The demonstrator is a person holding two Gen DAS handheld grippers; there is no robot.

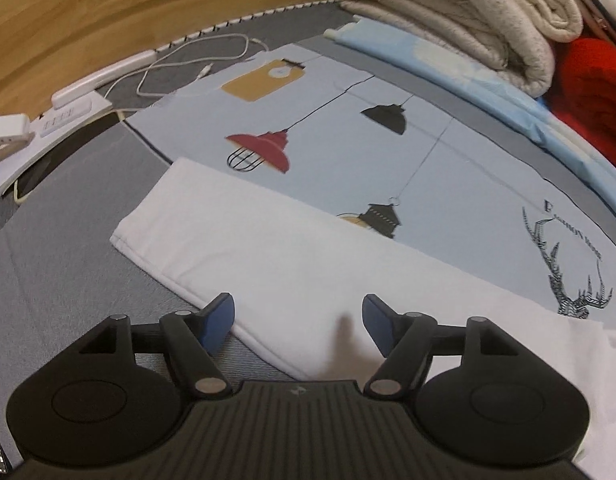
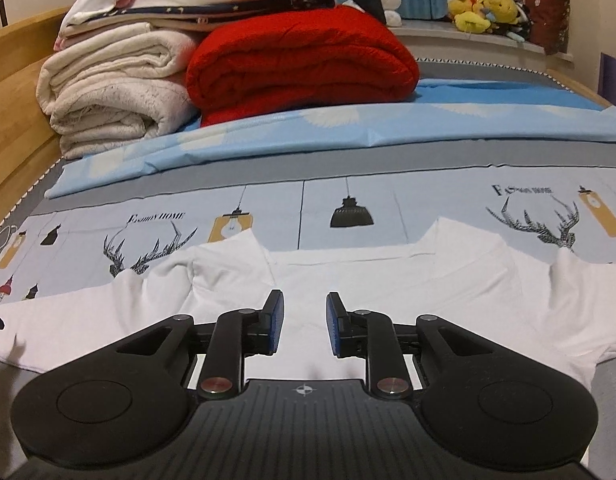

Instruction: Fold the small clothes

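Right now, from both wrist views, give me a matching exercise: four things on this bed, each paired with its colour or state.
Things:
1. left gripper
2. white garment
3. folded blanket
4. plush toys

Colour or state:
A. red
B. yellow, on the far ledge
C. open, holding nothing
D. white, lying flat on the printed sheet

Pairs: 1-C, 2-D, 3-A, 4-B

Two low, close wrist views along the fingers (image 1: 218,322) (both sharing the white shirt (image 2: 308,276)).
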